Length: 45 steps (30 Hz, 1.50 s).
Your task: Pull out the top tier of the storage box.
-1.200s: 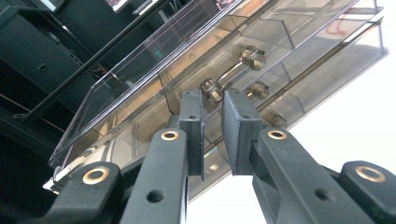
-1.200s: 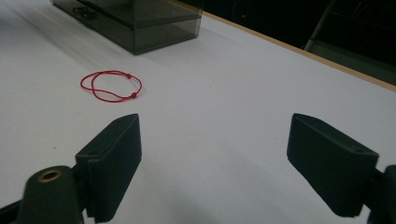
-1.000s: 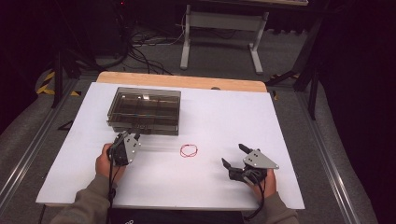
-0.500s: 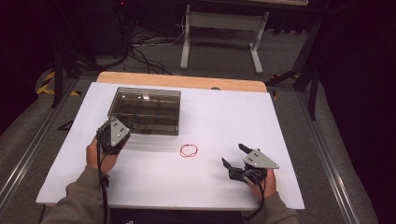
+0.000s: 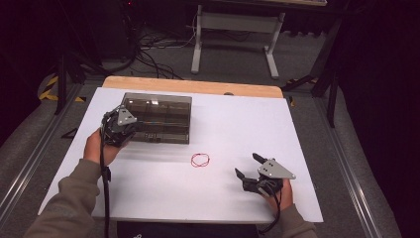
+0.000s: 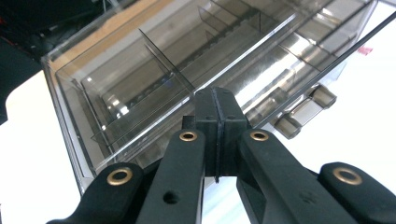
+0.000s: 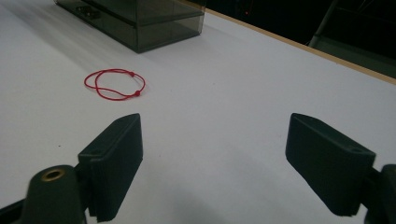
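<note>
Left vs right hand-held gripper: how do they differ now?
The left hand-held gripper has its jaws shut together; the right hand-held gripper has them wide apart. The left is at the smoky plastic box; the right sits on the white table, near the red string loop. Neither holds anything.

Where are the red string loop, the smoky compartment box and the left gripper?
red string loop [image 5: 200,159], high view, on its cord.
smoky compartment box [image 5: 163,106], high view, on its lid.
left gripper [image 6: 217,109], left gripper view, where its shut jaws meet.
</note>
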Available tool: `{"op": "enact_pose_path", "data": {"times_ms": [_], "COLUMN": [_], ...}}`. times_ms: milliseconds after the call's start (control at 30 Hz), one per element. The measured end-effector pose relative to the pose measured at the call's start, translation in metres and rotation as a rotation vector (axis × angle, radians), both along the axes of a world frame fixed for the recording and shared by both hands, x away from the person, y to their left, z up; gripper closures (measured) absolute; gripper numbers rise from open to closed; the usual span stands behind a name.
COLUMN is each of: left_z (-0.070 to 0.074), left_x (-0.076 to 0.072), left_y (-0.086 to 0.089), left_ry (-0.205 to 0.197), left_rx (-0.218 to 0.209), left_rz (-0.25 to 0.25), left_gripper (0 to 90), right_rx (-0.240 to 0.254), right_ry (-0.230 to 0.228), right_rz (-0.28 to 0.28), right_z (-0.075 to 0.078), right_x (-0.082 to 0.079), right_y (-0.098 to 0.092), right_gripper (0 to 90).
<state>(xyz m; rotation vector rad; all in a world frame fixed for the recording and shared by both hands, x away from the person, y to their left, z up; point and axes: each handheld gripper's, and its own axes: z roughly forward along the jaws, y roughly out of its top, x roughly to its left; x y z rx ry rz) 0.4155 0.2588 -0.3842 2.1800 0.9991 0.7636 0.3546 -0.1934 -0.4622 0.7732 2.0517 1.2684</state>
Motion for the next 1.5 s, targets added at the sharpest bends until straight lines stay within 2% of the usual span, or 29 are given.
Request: {"op": "enact_pose_path", "data": {"times_ms": [33, 133, 167, 200, 233, 300, 400, 433, 533, 800, 833, 867, 900, 1167, 1233, 1367, 1433, 1500], "left_z": [0.0, -0.002, -0.002, -0.004, -0.005, -0.006, -0.006, -0.008, -0.008, -0.009, -0.01, -0.011, -0.012, -0.015, -0.015, -0.016, -0.016, -0.017], "left_x": [0.0, 0.004, 0.004, 0.007, 0.007, 0.008, 0.007, 0.008, 0.006, -0.001, -0.002, -0.006, -0.007, -0.015, -0.016, -0.017, -0.018, -0.019], "left_y": [0.0, 0.001, 0.001, 0.001, 0.002, 0.003, 0.004, 0.005, 0.008, 0.008, 0.009, 0.011, 0.012, 0.03, 0.034, 0.037, 0.039, 0.04], "left_ry": [0.0, 0.046, 0.046, 0.072, 0.075, 0.082, 0.091, 0.11, 0.115, 0.11, 0.102, 0.071, 0.062, 0.05, 0.042, 0.043, 0.035, 0.036], "left_rx": [0.0, 0.005, 0.005, 0.024, 0.032, 0.012, 0.015, 0.026, 0.003, 0.01, 0.021, 0.063, 0.068, 0.018, 0.025, 0.004, 0.015, 0.007], "left_rz": [0.0, -0.011, -0.011, -0.007, -0.005, -0.005, -0.007, -0.013, -0.019, -0.035, -0.033, -0.016, -0.005, 0.031, 0.04, 0.05, 0.048, 0.047], "left_gripper": [89.4, 89.4, 89.3, 89.3, 89.3, 89.3, 89.3, 89.3, 89.3, 89.2, 89.1, 88.9, 89.0, 89.1, 89.1, 89.4, 89.4, 89.4], "right_rx": [0.0, -0.001, -0.001, -0.003, -0.003, 0.0, 0.0, -0.001, -0.001, -0.005, -0.006, -0.007, -0.005, -0.01, -0.009, -0.009, -0.008, -0.01], "right_ry": [0.0, 0.003, 0.003, 0.004, 0.004, 0.002, 0.009, 0.008, 0.003, 0.003, 0.002, 0.003, 0.007, 0.007, 0.009, 0.008, 0.009, 0.007], "right_rz": [0.0, 0.0, 0.0, 0.001, 0.0, -0.002, -0.002, -0.002, 0.001, 0.0, 0.001, 0.001, -0.001, -0.003, -0.004, -0.006, -0.006, -0.006], "right_z": [0.0, 0.0, 0.0, 0.0, 0.0, 0.0, 0.0, 0.0, 0.0, 0.0, 0.0, 0.0, 0.0, 0.0, 0.0, 0.0, 0.0, -0.001], "right_x": [0.0, 0.0, 0.0, 0.0, 0.0, 0.0, 0.0, 0.0, 0.0, 0.0, 0.0, 0.0, 0.0, 0.0, 0.0, -0.001, 0.0, 0.0], "right_y": [0.0, 0.0, 0.0, 0.0, 0.0, 0.0, 0.0, 0.0, 0.0, 0.0, 0.0, 0.0, 0.0, 0.0, 0.001, 0.001, 0.001, 0.001], "right_gripper": [20.1, 20.1, 20.1, 20.2, 20.1, 20.2, 20.3, 20.4, 20.4, 20.4, 20.4, 20.4, 20.4, 20.6, 20.6, 20.6, 20.6, 20.6]}}
